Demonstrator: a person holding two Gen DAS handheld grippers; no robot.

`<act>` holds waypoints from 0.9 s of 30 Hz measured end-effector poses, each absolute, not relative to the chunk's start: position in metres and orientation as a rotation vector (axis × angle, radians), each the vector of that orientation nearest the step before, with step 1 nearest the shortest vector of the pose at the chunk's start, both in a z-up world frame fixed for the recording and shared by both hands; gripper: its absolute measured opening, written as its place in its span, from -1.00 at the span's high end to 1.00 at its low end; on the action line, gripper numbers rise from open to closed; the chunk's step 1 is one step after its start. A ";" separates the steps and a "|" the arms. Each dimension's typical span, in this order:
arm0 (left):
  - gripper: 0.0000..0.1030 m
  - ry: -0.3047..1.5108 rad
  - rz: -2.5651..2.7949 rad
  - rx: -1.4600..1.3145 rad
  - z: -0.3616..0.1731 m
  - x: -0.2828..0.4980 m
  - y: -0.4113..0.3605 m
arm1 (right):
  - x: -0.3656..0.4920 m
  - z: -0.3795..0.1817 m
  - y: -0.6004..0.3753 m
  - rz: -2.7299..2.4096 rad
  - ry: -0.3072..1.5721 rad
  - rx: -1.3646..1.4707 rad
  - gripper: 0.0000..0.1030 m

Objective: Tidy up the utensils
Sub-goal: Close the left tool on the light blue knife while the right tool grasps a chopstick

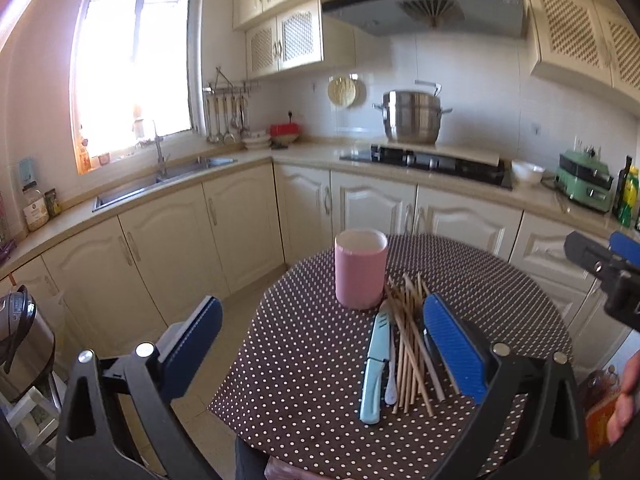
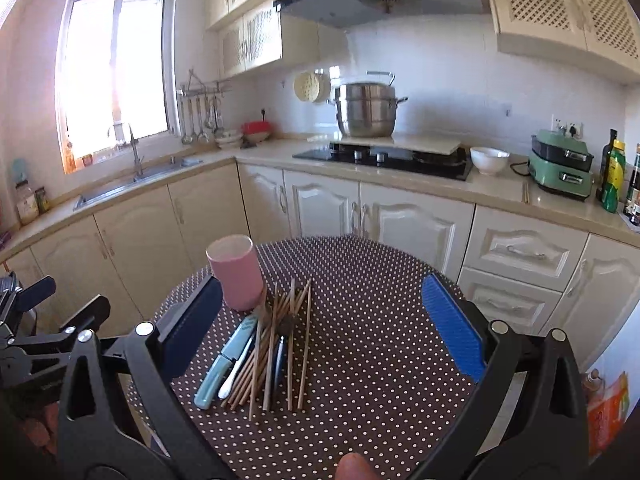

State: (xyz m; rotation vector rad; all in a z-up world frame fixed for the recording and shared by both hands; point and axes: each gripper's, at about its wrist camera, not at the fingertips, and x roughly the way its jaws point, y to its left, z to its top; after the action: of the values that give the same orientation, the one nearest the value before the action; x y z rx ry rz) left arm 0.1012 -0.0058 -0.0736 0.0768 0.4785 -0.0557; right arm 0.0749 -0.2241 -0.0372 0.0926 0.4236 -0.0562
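Pink cup [image 1: 361, 268] beside wooden chopsticks [image 1: 410, 344]

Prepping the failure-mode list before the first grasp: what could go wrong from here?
1. The chopsticks lie in a loose crossed pile touching the light blue knife and white spoon; closing on one may drag its neighbours.
2. The pink cup stands upright near the table's edge, just behind the pile; a bump during insertion could tip it off.
3. Both tools, left and right, are open and close together, so they may collide.
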 end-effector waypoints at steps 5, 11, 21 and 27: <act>-0.91 0.560 -0.075 0.109 -0.100 0.132 -0.011 | 0.097 -0.056 -0.234 -0.059 0.499 0.118 -0.91; -0.91 0.705 -0.127 0.151 -0.145 0.175 -0.018 | 0.122 -0.086 -0.246 -0.067 0.597 0.154 -0.91; -0.91 0.931 -0.208 0.188 -0.221 0.233 -0.030 | 0.165 -0.131 -0.251 -0.069 0.759 0.155 -0.91; -0.91 0.985 -0.228 0.197 -0.242 0.256 -0.040 | 0.185 -0.153 -0.250 -0.065 0.829 0.142 -0.91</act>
State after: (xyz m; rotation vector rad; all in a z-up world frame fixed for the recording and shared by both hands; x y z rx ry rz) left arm 0.2559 -0.0404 -0.2421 0.1968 0.9854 -0.2276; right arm 0.1854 -0.2502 -0.1534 0.1418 0.8286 -0.0652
